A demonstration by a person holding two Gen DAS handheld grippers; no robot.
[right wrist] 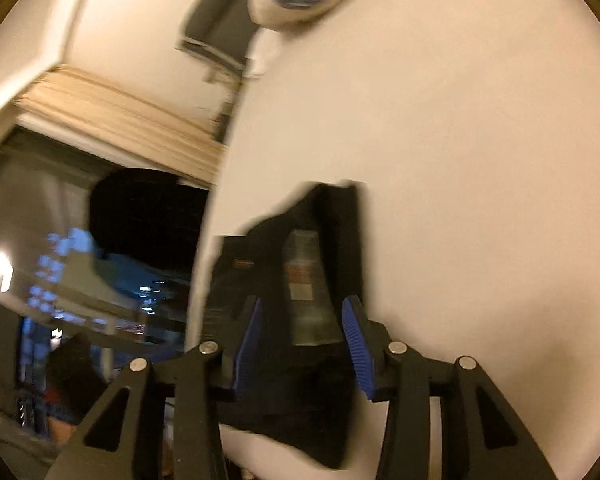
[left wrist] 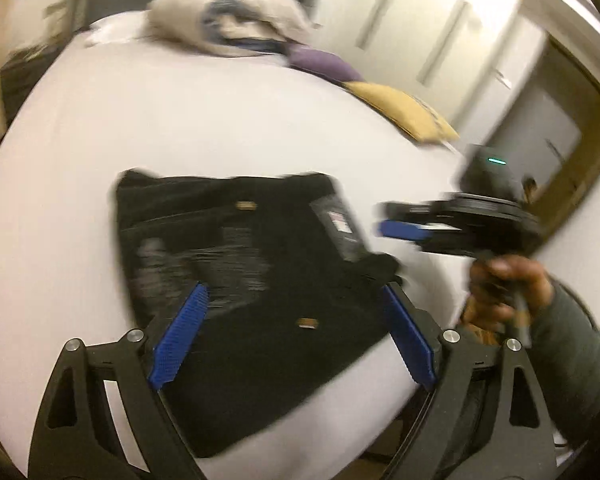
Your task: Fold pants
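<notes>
Left gripper (left wrist: 292, 336): nearest in the left wrist view, its 2 blue fingers (left wrist: 180, 336) spread wide above the near part of the pants, nothing pinched between them.
Right gripper (right wrist: 304, 348): in its own view the 2 fingers (right wrist: 356, 344) stand partly apart either side of the cloth; blur hides whether a pad brushes the fabric, but they do not look pressed on it. The left wrist view shows this tool at the right, off the right edge of the pants, held by a hand (left wrist: 500, 292) in a grey sleeve.
Pants (left wrist: 260, 280): black, folded into a compact, roughly square bundle, lying flat on the bed near its near edge. A printed label (left wrist: 342, 228) shows at the far right, and 2 small tan tabs on the upper layer.
Handling: probably soft, limp and light; layers should slide over one another and sag if lifted by 1 point. Not fragile.
Where to hold: likely best at a folded edge or corner, pinching every layer together, 1 gripper at each end so the fold stays square.
Bed (left wrist: 180, 120): pale sheet, bare around the pants.
Far: a rumpled cream duvet (left wrist: 228, 12) at the head, with a purple item (left wrist: 324, 64) and a yellow cushion (left wrist: 400, 108) to its right, well apart from the pants.
</notes>
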